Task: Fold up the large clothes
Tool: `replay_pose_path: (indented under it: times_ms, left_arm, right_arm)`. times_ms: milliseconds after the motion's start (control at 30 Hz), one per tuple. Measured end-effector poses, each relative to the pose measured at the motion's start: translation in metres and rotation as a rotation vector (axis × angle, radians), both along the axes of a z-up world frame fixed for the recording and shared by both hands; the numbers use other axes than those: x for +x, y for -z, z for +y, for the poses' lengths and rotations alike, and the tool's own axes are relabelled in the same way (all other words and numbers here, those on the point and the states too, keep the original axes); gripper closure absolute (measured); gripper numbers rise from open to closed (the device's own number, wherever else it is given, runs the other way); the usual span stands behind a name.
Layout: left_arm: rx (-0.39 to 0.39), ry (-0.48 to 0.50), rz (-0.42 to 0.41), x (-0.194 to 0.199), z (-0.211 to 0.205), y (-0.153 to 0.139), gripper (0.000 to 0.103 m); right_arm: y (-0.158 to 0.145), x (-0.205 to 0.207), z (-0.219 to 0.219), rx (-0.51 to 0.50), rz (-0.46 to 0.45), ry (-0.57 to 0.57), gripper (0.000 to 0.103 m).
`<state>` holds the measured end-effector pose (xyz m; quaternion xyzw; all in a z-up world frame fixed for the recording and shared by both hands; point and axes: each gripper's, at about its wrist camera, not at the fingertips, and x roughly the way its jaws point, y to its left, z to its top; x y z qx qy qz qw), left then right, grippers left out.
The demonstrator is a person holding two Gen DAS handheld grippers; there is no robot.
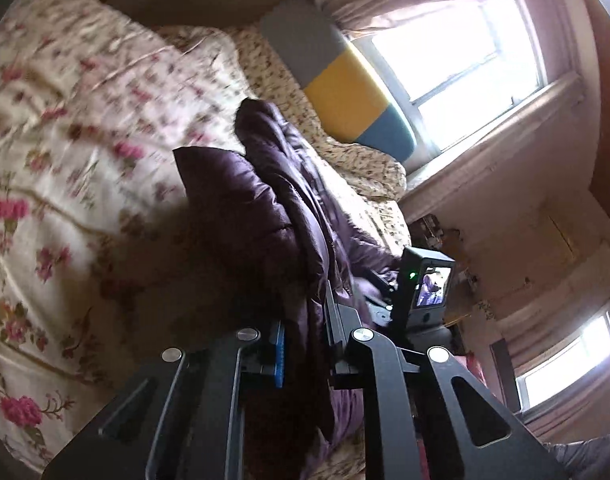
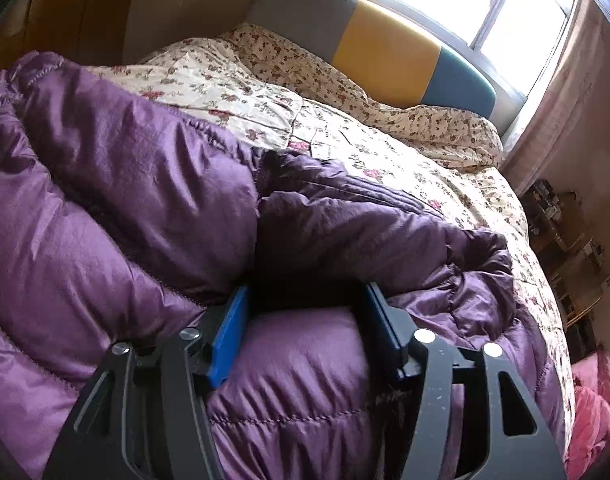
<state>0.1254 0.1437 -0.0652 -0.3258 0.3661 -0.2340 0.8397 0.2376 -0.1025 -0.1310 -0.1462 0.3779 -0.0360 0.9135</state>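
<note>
A large purple puffer jacket (image 2: pixel 117 208) lies on a floral bed. In the left wrist view the jacket (image 1: pixel 265 208) hangs as a raised bunch. My left gripper (image 1: pixel 305 344) is shut on a fold of it, with fabric pinched between the blue pads (image 1: pixel 280 354). My right gripper (image 2: pixel 305 312) has its jaws wide apart around a thick padded part of the jacket, with the blue pads (image 2: pixel 229 340) against the fabric on both sides. The right gripper's camera unit (image 1: pixel 427 286) shows in the left wrist view beyond the jacket.
The floral quilt (image 2: pixel 345 136) covers the bed. A grey, yellow and teal headboard (image 2: pixel 389 60) stands below a bright window (image 2: pixel 485 4). Cluttered shelves (image 2: pixel 561 220) stand to the right of the bed. A pink item (image 2: pixel 593 412) lies at the lower right.
</note>
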Motion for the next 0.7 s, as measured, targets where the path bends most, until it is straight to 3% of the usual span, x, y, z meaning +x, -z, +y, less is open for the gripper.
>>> replay_pose_path:
  times_ms: [500,700]
  left_arm:
    - [0.103,0.054,-0.086,0.008,-0.034,-0.055,0.089]
    - [0.132,0.088,-0.119,0.014,-0.060,-0.078,0.089]
  right_arm:
    - [-0.037,-0.062,-0.043,0.157,0.001,-0.054,0.042]
    - [-0.044,-0.086,-0.072,0.197,0.021,-0.042,0.033]
